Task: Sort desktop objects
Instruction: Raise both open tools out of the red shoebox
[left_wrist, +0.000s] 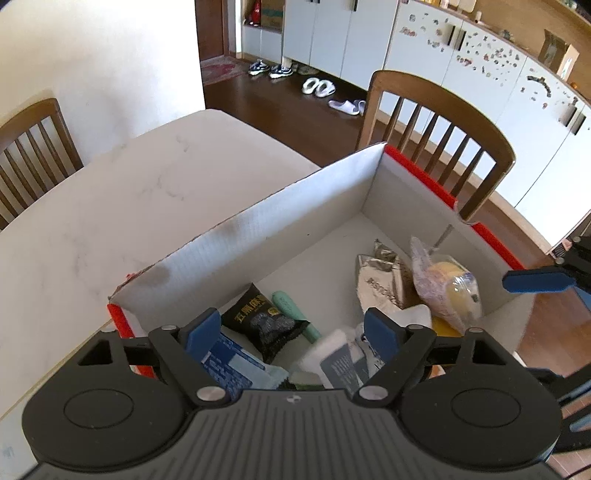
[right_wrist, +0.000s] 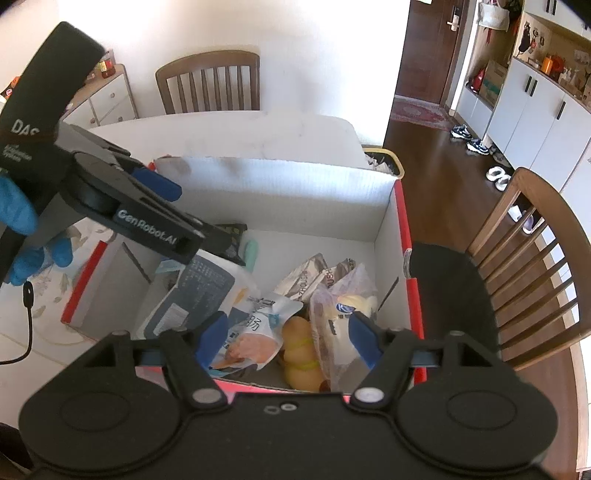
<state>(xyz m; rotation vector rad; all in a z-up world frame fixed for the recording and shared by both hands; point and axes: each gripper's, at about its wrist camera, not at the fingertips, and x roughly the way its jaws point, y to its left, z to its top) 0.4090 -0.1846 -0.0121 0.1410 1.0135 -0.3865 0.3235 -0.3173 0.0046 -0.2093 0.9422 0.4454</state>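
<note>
A white cardboard box with red outer walls (left_wrist: 295, 206) (right_wrist: 384, 229) stands on the marble table and holds several snack packets. My left gripper (left_wrist: 291, 328) is open above the box's near end, over a black packet (left_wrist: 264, 321) and a blurred white and grey packet (left_wrist: 340, 362). In the right wrist view the left gripper (right_wrist: 177, 206) hangs over the box's left side. My right gripper (right_wrist: 288, 336) is open and empty above the box's near wall, over a clear bag of yellow cakes (right_wrist: 343, 306) and a fish sausage pouch (right_wrist: 251, 332).
Silver packets (left_wrist: 380, 280) and a green stick (left_wrist: 295, 314) lie in the box. Wooden chairs stand behind the table (right_wrist: 210, 81) and to the right (left_wrist: 436, 136). A black chair seat (right_wrist: 450, 295) lies beside the box. The right gripper's blue finger (left_wrist: 535, 280) shows at the edge.
</note>
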